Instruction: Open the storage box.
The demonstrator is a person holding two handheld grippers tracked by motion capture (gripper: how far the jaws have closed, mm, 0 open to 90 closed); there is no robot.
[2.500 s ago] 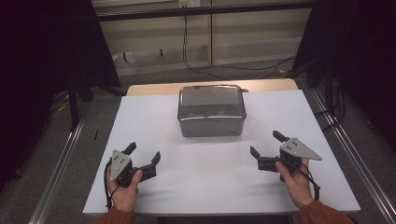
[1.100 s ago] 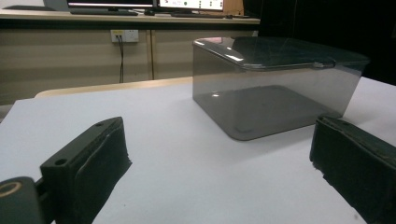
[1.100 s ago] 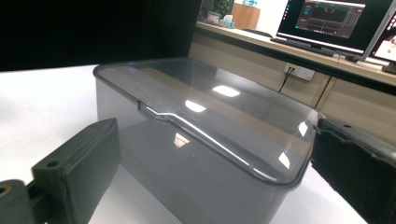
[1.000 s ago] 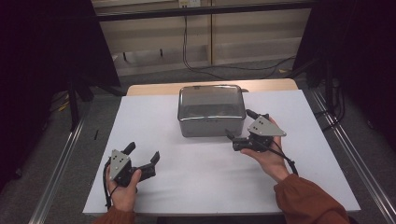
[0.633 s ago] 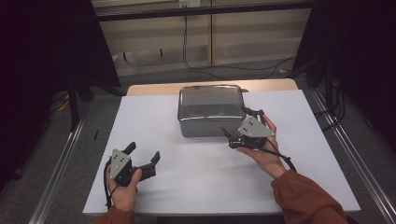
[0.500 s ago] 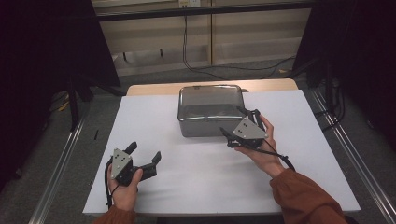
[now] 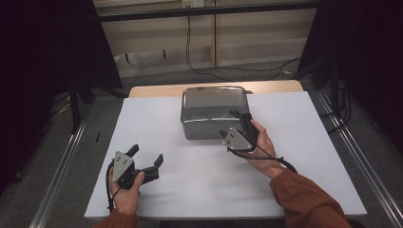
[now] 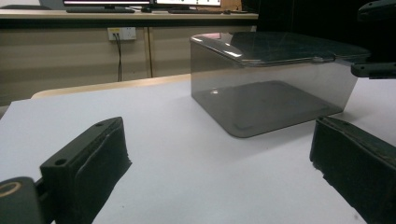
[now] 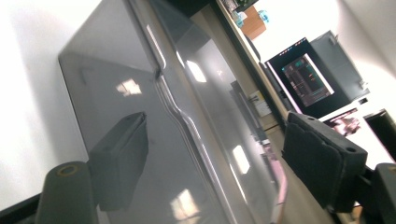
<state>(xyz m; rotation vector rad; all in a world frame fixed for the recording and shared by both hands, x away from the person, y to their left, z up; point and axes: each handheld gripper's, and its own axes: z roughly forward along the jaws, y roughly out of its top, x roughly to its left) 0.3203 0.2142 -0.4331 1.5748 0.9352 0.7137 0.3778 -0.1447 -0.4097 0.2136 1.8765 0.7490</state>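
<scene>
A white sheet [image 7: 199, 190] covers the wooden table [image 7: 157, 90], whose bare edge shows along the far side at upper centre of the high view. Beyond it stand beige cabinets with a wall socket [image 8: 120, 33] and a hanging cable; monitors sit on the counter.

The smoky translucent lidded box [image 7: 214, 111] stands at upper centre of the sheet. The right gripper [image 7: 237, 127] is at the box's near right corner; its jaws have just been closing and stand part open, one over the lid, one beside the wall, with no pad clearly pressing. The left gripper [image 7: 145, 159], lower left, rests wide open, holding nothing.
</scene>
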